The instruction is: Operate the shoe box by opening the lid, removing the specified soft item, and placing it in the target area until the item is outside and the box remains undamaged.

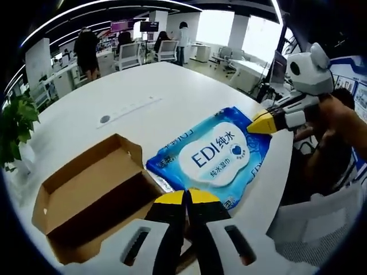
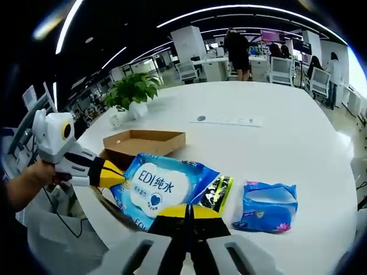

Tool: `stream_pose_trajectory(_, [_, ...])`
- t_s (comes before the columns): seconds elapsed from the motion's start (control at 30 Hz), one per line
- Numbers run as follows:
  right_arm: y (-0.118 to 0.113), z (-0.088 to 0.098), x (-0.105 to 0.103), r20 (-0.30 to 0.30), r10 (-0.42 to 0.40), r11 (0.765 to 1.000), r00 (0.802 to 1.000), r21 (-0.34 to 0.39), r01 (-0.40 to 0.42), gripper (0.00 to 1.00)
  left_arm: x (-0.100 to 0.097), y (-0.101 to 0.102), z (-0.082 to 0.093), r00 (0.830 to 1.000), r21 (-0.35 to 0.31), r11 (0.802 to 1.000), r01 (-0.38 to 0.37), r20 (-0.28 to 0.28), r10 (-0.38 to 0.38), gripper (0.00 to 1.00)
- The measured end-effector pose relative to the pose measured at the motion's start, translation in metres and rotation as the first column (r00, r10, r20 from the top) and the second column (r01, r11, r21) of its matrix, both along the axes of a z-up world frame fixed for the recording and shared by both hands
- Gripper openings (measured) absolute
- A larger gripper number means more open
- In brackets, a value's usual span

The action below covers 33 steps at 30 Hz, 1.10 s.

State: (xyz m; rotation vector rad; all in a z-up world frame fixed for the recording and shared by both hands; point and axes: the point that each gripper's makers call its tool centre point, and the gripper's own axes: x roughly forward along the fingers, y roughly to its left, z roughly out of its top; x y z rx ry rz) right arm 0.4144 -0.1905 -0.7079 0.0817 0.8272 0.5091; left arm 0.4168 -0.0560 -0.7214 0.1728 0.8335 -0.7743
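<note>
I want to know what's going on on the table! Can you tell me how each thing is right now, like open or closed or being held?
Shoe box: open, looks empty inside.
Wet wipes pack: out of the box, held at two edges by both tools.
Left tool: shut on the wipes pack.
Right tool: shut on the wipes pack.
Small blue packet: lying flat on the table, untouched.
Potted plant: standing upright.
</note>
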Motion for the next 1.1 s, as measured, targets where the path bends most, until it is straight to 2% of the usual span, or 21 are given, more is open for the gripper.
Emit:
stream_pose_trajectory(0.2, [-0.009, -0.008, 0.013, -0.006, -0.003, 1.000, 1.000, -0.020, 0.003, 0.00, 0.011, -0.010, -0.013, 1.000, -0.013, 1.000, -0.010, -0.019, 0.010, 0.00])
stream_pose_trajectory(0.43, [-0.015, -0.020, 0.026, -0.016, -0.003, 0.999, 1.000, -0.047, 0.002, 0.00, 0.022, -0.018, -0.031, 0.999, 0.014, 1.000, -0.002, -0.033, 0.002, 0.00])
stream_pose_trajectory(0.7, [-0.016, -0.040, 0.038, -0.038, 0.003, 0.998, 0.999, -0.060, -0.005, 0.00, 0.028, -0.019, -0.049, 0.998, 0.051, 0.999, 0.003, -0.055, 0.000, 0.00])
stream_pose_trajectory(0.87, [-0.013, -0.047, 0.041, -0.048, 0.005, 0.999, 0.999, -0.054, -0.008, 0.00, 0.028, -0.015, -0.056, 0.998, 0.064, 0.998, 0.003, -0.060, 0.001, 0.00])
stream_pose_trajectory(1.1, [-0.014, -0.051, 0.043, -0.049, 0.004, 0.998, 0.999, -0.060, -0.007, 0.00, 0.030, -0.016, -0.055, 0.998, 0.071, 0.997, 0.007, -0.057, -0.003, 0.00])
